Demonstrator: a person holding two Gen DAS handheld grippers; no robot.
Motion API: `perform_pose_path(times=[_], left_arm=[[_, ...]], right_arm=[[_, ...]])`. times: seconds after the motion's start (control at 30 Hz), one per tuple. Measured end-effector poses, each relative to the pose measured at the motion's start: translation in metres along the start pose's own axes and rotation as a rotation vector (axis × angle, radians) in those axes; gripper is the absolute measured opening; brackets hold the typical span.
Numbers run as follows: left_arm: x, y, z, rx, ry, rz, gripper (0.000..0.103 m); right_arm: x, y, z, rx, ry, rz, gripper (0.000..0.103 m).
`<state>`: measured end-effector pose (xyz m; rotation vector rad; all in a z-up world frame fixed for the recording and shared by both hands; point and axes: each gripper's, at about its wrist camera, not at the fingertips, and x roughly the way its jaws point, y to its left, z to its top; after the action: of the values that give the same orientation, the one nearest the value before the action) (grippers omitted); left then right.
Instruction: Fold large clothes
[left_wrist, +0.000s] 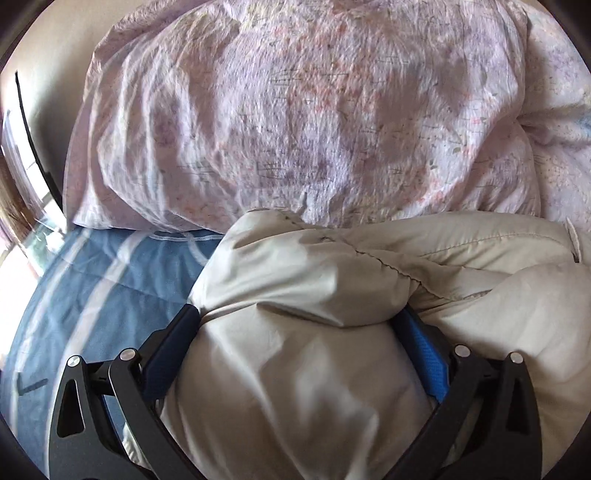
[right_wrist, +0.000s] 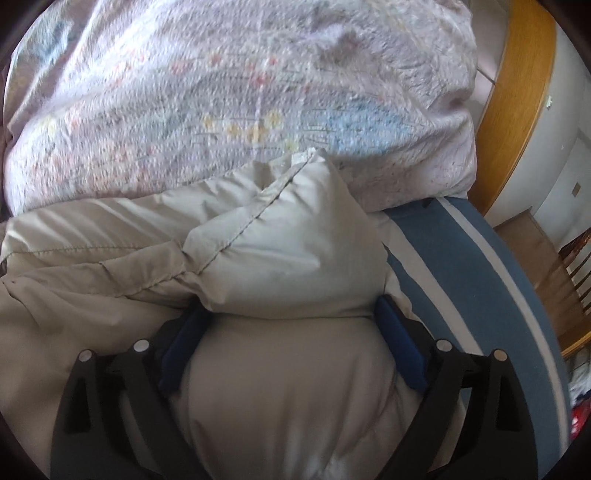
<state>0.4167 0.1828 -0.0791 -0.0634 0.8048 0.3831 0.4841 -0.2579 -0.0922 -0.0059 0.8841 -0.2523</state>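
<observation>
A puffy beige padded jacket (left_wrist: 332, 280) lies on a bed with a blue striped cover (left_wrist: 92, 288). My left gripper (left_wrist: 299, 321) is shut on a thick bunch of the jacket, which bulges between and over its blue pads (left_wrist: 421, 347). In the right wrist view the same jacket (right_wrist: 280, 251) fills the middle, a stitched corner standing up. My right gripper (right_wrist: 291, 314) is shut on another thick bunch of it, its blue pads (right_wrist: 399, 343) pressed into the fabric at both sides.
A large pink floral quilt (left_wrist: 295, 110) is heaped just beyond the jacket; it also shows in the right wrist view (right_wrist: 221, 92). The blue striped cover (right_wrist: 480, 277) runs to the bed's right edge. A wooden headboard (right_wrist: 517, 110) and a wooden chair (right_wrist: 569, 280) stand at right.
</observation>
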Motion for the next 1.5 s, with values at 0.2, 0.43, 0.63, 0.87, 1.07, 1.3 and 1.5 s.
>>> perform_pose_path(times=[0.2, 0.43, 0.63, 0.87, 1.07, 1.3, 1.5], left_arm=[[-0.093, 0.069, -0.021, -0.185, -0.083, -0.356, 0.102], [-0.113, 0.138, -0.076, -0.403, 0.018, -0.529, 0.102], [-0.106, 0.141, -0.112, -0.513, 0.091, -0.538, 0.102], [-0.097, 0.128, -0.123, -0.626, 0.119, -0.568, 0.098], [-0.078, 0.118, -0.130, -0.748, 0.171, -0.584, 0.087], [-0.063, 0.118, -0.133, -0.828, 0.179, -0.583, 0.081], [-0.058, 0.124, -0.137, -0.898, 0.161, -0.603, 0.063]], right_arm=[[-0.082, -0.085, -0.017, 0.305, -0.062, 0.270, 0.089], [-0.097, -0.158, -0.081, 0.580, 0.050, 0.436, 0.089], [-0.066, -0.155, -0.120, 0.716, 0.215, 0.529, 0.076], [-0.051, -0.143, -0.129, 0.786, 0.228, 0.649, 0.073], [-0.050, -0.135, -0.126, 0.777, 0.222, 0.645, 0.072], [-0.049, -0.133, -0.124, 0.774, 0.204, 0.648, 0.067], [-0.047, -0.130, -0.128, 0.793, 0.177, 0.659, 0.047]])
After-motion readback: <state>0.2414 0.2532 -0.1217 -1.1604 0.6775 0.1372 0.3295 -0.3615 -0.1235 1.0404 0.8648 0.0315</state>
